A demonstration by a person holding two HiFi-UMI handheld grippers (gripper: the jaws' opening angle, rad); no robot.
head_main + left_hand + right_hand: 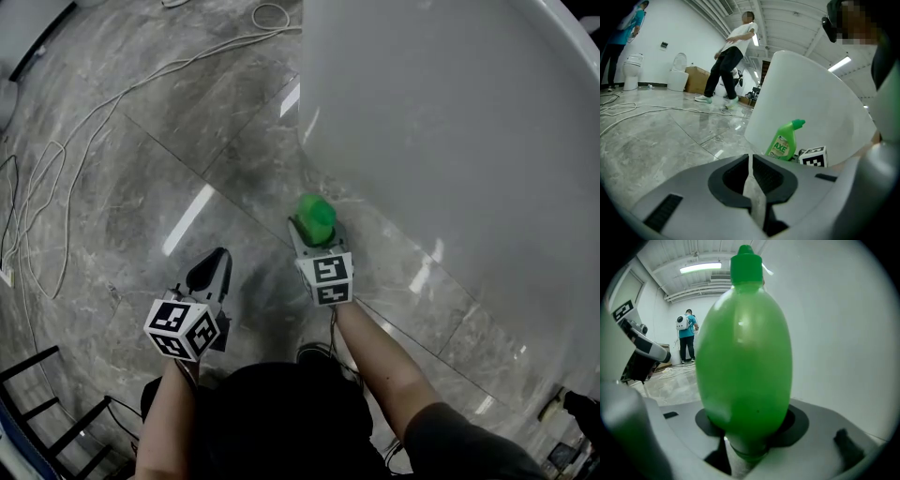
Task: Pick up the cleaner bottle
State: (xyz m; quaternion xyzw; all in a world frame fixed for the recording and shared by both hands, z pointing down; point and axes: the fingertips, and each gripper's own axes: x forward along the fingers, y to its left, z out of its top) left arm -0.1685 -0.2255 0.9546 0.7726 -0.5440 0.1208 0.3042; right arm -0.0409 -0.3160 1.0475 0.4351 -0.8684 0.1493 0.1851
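Right gripper (317,234) clamped on the green cleaner bottle (316,216), jaws pressed to both sides of its belly. Bottle upright, cap up, just beside the foot of a white tub (450,141) on the grey marble floor (141,187). Left gripper (217,258) held apart to the left, jaws closed together on nothing. White cables (56,178) looped across the floor's far left.

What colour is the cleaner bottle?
Bright green all over. The cleaner bottle shows best in the left gripper view.
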